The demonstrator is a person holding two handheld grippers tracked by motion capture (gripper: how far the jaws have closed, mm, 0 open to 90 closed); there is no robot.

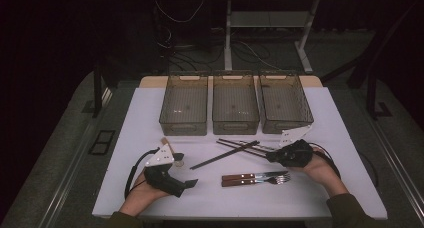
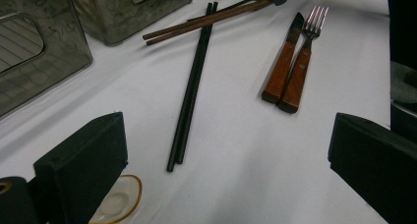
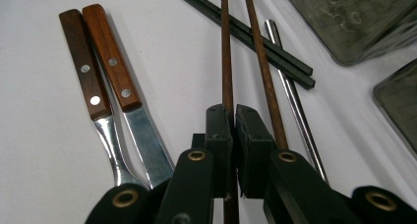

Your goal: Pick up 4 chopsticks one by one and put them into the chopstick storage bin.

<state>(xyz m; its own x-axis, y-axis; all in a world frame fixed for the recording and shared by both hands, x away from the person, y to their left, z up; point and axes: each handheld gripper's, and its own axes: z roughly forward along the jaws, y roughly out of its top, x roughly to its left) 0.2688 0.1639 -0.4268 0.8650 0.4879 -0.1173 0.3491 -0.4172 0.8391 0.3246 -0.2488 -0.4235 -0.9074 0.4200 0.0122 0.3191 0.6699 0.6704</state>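
Right gripper (image 3: 234, 117) is clenching one brown chopstick (image 3: 226, 47) between its jaws, low over the white table (image 1: 150, 118); its partner brown chopstick (image 3: 264, 67) is lying just beside, outside the jaws. Left gripper (image 2: 226, 160) is sitting released, jaws wide, nothing between them, idling near a small saucer (image 2: 120, 199).

Looks like sorting cutlery into the three bins (image 1: 235, 108), and it's barely starting: all three bins are looking empty in the high view. Still lying on the table: black chopsticks (image 2: 194, 81), knife (image 3: 125, 86) and fork (image 3: 91, 86) side by side, and a metal handle (image 3: 290, 86), likely a spoon, beside the brown pair. Brown chopstick is gripped but not lifted clear yet, as far as I can judge.
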